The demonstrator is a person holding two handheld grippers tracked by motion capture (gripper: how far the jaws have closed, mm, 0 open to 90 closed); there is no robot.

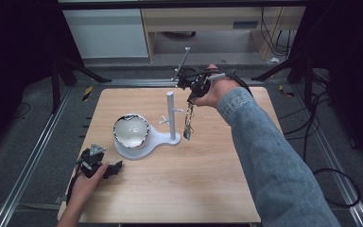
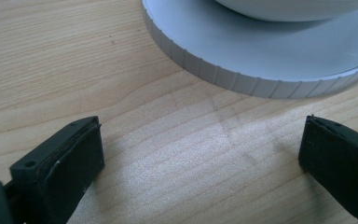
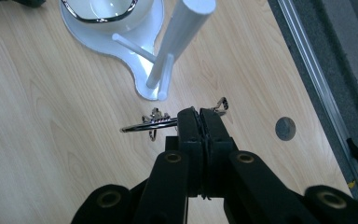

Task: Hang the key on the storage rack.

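A white stand [image 1: 170, 116] with a tall post and short side pegs rises from a flat white base [image 2: 261, 60]. A shiny white bowl [image 1: 131, 131] sits on the base's round part. My right gripper [image 1: 190, 97] is held above the table just right of the post's top, shut on a metal chain with small charms [image 1: 188, 124] that dangles down beside the post. In the right gripper view the jaws [image 3: 199, 116] pinch the chain [image 3: 151, 123], with the post [image 3: 182, 37] and bowl [image 3: 103, 8] beyond. My left gripper [image 1: 115, 167] rests open [image 2: 200, 154] on the table, facing the base.
The wooden table [image 1: 194, 179] has a small round grey spot [image 3: 285, 128] near its right edge. Metal rails [image 1: 33, 156] run along both sides on the dark floor. Cabinets [image 1: 106, 33] and cables stand beyond the far edge.
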